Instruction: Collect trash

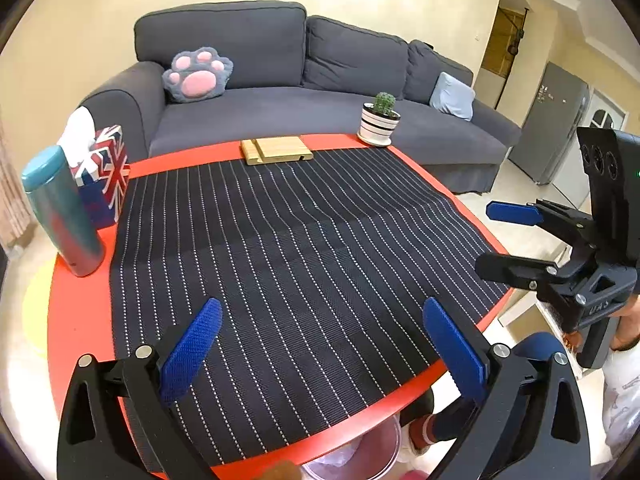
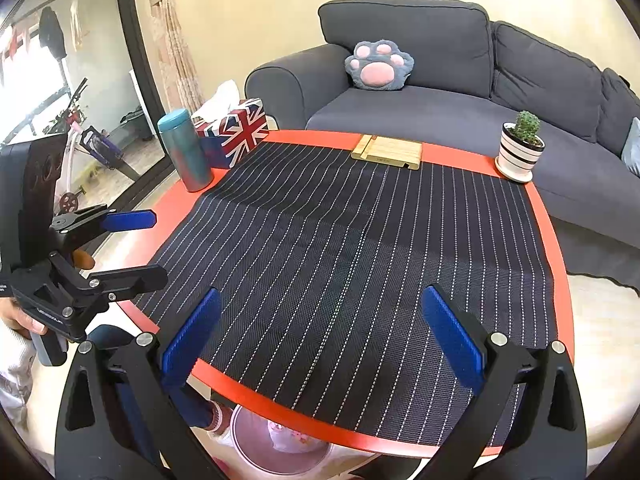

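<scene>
Left wrist view first, from its left edge: a smooth teal tumbler (image 1: 60, 208) stands upright on the glossy red bench (image 1: 76, 316), touching or just beside a Union Jack tissue box (image 1: 106, 172) with soft white tissue puffing from the top. A coarse woven black mat (image 1: 288, 264) with dotted white stripes covers most of the round bench top. My left tongs (image 1: 316, 344) stand wide, their ribbed blue pads (image 1: 192, 348) empty above the mat. At the far rim lies a slotted pale wooden stand (image 1: 276, 150), and further right a small spiky cactus in a white pot with black rings (image 1: 380, 120). Behind them a dark grey fabric sofa (image 1: 280, 112) holds a plush paw-shaped cushion (image 1: 198, 74).

My right tongs (image 1: 500, 240) show at the right edge, seen side-on, spread apart with nothing between them; a hand (image 1: 628, 328) grips the handle, which bears moulded letters too small for me to read.

Below the bench's near rim a translucent bin (image 2: 280, 448) is half hidden; something pale pink and crumpled lies inside it, and I cannot make out what. A sock and trouser leg show beside it, cut off by the tongs. No loose trash lies on the mat.
</scene>
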`<state>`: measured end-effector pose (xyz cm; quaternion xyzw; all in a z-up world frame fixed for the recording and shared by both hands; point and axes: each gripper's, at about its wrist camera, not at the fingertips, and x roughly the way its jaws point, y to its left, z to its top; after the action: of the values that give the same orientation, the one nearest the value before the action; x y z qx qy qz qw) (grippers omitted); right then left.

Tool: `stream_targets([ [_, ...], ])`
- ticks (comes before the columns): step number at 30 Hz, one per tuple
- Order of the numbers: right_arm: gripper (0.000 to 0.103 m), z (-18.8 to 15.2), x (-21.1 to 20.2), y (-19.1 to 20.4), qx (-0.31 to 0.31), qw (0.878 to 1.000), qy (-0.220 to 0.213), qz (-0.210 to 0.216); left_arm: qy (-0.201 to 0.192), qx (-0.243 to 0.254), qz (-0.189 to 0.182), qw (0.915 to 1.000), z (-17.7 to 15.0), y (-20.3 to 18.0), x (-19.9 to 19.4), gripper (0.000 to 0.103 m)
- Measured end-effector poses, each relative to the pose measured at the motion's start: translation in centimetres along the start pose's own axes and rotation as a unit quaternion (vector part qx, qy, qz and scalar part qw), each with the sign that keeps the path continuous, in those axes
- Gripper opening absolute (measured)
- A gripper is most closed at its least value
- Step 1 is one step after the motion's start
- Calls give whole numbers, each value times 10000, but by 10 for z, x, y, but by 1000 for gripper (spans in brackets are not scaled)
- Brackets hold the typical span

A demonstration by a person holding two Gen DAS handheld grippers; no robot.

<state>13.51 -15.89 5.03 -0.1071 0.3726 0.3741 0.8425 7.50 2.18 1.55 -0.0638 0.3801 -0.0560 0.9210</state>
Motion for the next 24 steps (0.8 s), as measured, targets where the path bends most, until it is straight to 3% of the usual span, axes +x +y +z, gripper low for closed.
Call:
stream_targets([
  [3,98,1,1,0,-7,10000,13,-5,20,32,258,9997,1,-1,2,97],
  [13,98,1,3,-1,-8,10000,85,3,15,104,605,9981,5,-6,4,97],
  [24,98,0,8,-1,-15,9998,183,55,117,66,622,9980,5,-4,9,97],
])
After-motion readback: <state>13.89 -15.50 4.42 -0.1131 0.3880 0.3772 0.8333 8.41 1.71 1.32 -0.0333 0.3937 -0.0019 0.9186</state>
